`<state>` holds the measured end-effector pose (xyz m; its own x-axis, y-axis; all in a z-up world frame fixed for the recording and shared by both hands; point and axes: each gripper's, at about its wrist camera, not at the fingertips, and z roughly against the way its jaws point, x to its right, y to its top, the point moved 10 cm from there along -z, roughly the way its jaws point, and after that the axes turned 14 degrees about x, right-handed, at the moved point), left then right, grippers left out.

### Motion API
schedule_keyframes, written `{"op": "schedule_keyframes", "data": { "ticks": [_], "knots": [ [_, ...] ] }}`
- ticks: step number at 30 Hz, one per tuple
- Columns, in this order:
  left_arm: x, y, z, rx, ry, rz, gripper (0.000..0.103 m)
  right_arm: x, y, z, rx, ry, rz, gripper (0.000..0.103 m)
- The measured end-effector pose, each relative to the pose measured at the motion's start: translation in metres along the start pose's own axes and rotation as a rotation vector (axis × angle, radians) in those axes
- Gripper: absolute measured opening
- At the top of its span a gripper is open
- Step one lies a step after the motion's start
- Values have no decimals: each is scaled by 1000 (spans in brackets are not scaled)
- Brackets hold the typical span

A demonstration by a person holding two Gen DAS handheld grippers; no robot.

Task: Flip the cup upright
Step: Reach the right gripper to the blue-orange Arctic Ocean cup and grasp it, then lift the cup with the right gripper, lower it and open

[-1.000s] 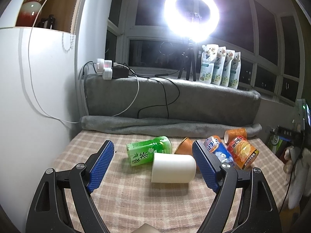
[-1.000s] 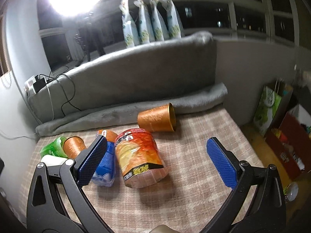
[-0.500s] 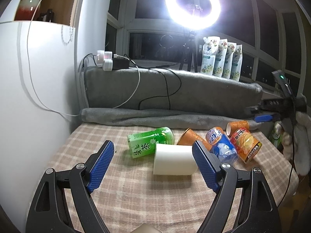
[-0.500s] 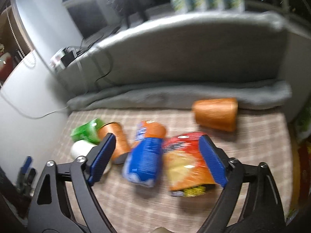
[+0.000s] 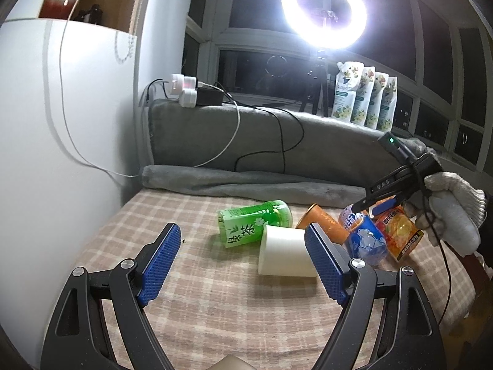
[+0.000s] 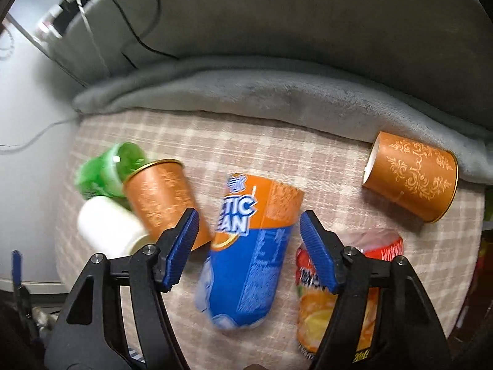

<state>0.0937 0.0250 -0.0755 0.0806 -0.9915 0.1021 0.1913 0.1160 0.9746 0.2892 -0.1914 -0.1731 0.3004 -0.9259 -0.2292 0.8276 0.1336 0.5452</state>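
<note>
Several cups lie on their sides on the checked cloth (image 5: 215, 302). A blue and orange cup (image 6: 246, 265) lies straight under my right gripper (image 6: 248, 237), whose open jaws straddle its upper half without touching it. It also shows in the left wrist view (image 5: 365, 240). A white cup (image 5: 286, 256) lies just ahead of my left gripper (image 5: 243, 262), which is open and empty. The right gripper (image 5: 377, 205) shows in the left wrist view, held by a gloved hand above the cups.
A green cup (image 5: 255, 223), a plain orange cup (image 6: 160, 197), a patterned orange cup (image 6: 413, 175) and an orange-fruit printed cup (image 6: 326, 305) also lie on the cloth. A rolled grey blanket (image 5: 246, 182) runs along the back. A white wall (image 5: 46, 169) stands at left.
My right gripper has swung down and left over the cups and now hovers around the blue and orange cup. My left gripper has barely moved.
</note>
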Motion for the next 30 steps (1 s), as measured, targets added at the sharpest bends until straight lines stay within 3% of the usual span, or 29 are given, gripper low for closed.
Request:
{"op": "schedule_keyframes", "data": {
  "ticks": [16, 23, 30],
  "knots": [
    [-12, -1, -1, 3, 16, 20, 83, -12, 0, -60, -106, -171, 177, 69],
    [-16, 0, 0, 7, 22, 25, 83, -12, 4, -63, -66, -137, 141, 63],
    [-15, 1, 1, 8, 18, 23, 83, -15, 10, -34, 70, -72, 128, 61]
  ]
}}
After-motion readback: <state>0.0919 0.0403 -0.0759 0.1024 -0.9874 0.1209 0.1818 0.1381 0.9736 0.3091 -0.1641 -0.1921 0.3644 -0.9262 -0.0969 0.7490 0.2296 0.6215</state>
